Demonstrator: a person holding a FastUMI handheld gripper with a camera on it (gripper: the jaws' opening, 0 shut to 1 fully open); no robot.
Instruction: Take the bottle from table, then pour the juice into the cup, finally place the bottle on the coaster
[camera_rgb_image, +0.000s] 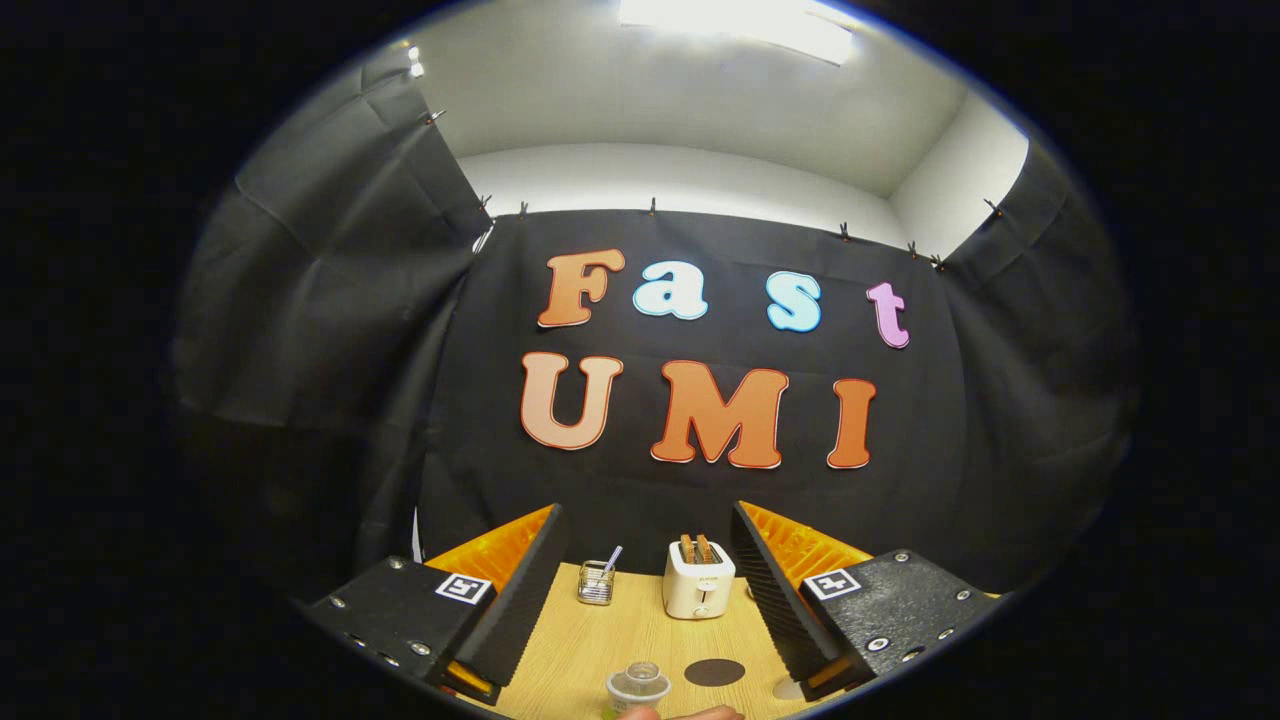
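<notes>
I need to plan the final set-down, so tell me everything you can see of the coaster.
The coaster is a flat, dark brown oval disc lying on the light wooden table. It looks thin and matte, with nothing standing on it. It sits between the open gripper fingers, nearer the right one, in front of the white toaster and just right of the clear bottle top. It appears separate from both, though the gap to the bottle is small.
</notes>
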